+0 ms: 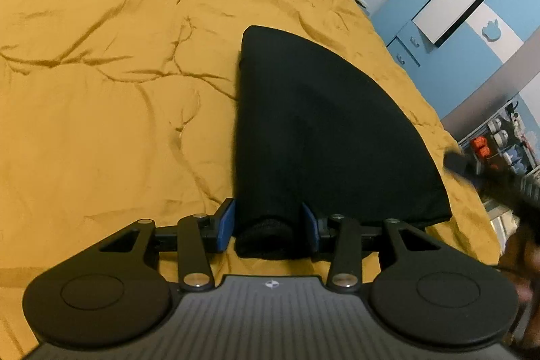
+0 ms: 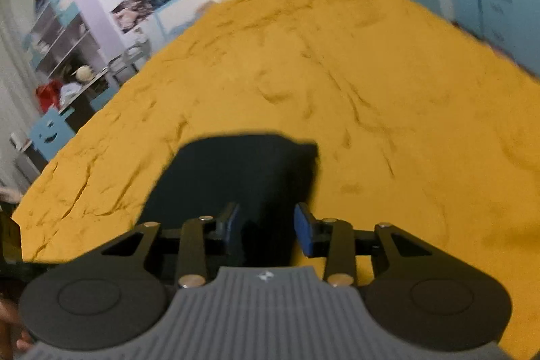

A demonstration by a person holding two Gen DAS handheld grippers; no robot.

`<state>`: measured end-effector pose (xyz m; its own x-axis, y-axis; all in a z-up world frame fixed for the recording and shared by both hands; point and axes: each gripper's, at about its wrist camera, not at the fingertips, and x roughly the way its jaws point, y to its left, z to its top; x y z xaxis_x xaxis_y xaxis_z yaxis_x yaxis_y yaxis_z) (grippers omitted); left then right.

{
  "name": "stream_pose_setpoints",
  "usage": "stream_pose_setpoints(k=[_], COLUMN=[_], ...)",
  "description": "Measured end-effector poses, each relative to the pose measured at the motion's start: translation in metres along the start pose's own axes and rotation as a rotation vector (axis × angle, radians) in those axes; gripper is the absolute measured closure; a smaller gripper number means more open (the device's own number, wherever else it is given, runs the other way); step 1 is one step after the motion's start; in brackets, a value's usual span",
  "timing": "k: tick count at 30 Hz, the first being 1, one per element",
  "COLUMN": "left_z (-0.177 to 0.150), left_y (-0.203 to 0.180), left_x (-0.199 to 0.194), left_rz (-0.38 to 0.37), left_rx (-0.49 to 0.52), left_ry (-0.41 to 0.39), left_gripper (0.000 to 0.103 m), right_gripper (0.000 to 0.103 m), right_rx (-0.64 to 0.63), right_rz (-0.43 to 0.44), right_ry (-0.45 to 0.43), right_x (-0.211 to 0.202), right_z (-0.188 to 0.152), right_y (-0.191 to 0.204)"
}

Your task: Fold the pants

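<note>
The black pants (image 1: 324, 130) lay already folded into a compact wedge on the mustard-yellow bedspread (image 1: 101, 90), so the work looked close to its end: a last fold or a final squaring-up seemed to be the step in hand. The left gripper (image 1: 268, 221) had its blue pads (image 1: 226, 221) standing apart on either side of the thick rolled near edge of the cloth, framing it without visibly pinching. The right gripper (image 2: 268, 225) also had its jaws spread, with dark cloth between them at the pants' (image 2: 243, 171) near end. The next move probably called for both to close on that near edge together and carry it evenly toward the far end. The right wrist view was smeared with blur, so actual contact there could not be made out; the black fabric hid its own layers and seams.
</note>
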<state>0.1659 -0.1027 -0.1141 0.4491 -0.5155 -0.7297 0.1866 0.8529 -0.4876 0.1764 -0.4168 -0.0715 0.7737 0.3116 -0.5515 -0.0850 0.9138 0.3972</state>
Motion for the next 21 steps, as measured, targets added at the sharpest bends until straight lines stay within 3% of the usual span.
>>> stream_pose_setpoints(k=[2, 5, 7, 8, 10, 11, 12, 16, 19, 21], left_z=[0.001, 0.001, 0.002, 0.003, 0.005, 0.006, 0.006, 0.006, 0.005, 0.005], left_y=[0.000, -0.001, -0.001, -0.001, 0.000, 0.001, 0.001, 0.002, 0.004, 0.004], left_x=[0.000, 0.001, 0.001, 0.001, 0.002, 0.003, 0.004, 0.007, 0.009, 0.009], left_rz=[0.001, 0.005, 0.004, 0.003, 0.001, 0.001, 0.002, -0.001, -0.009, -0.006], left_rx=[0.004, 0.001, -0.001, -0.003, -0.005, -0.010, -0.016, -0.021, -0.028, -0.027], left_ry=[0.007, 0.010, 0.015, 0.018, 0.024, 0.027, 0.030, 0.029, 0.026, 0.026], left_gripper=[0.055, 0.054, 0.054, 0.054, 0.053, 0.053, 0.053, 0.053, 0.051, 0.051], right_gripper=[0.070, 0.070, 0.066, 0.061, 0.062, 0.081, 0.102, 0.103, 0.103, 0.103], right_rx=[-0.014, 0.082, 0.242, 0.324, 0.470, 0.493, 0.471, 0.247, 0.050, -0.004], right_rz=[0.018, -0.006, -0.031, -0.004, 0.071, 0.126, 0.152, 0.194, 0.037, -0.051], right_ry=[-0.008, 0.097, 0.143, 0.158, 0.172, 0.165, 0.147, 0.032, 0.031, 0.053], right_x=[0.015, 0.062, 0.087, 0.095, 0.107, 0.110, 0.109, 0.091, 0.101, 0.111], right_z=[0.022, 0.045, 0.046, 0.042, 0.033, 0.031, 0.033, 0.050, 0.043, 0.034], right_y=[-0.002, -0.023, -0.053, -0.068, -0.090, -0.094, -0.092, -0.067, -0.050, -0.043])
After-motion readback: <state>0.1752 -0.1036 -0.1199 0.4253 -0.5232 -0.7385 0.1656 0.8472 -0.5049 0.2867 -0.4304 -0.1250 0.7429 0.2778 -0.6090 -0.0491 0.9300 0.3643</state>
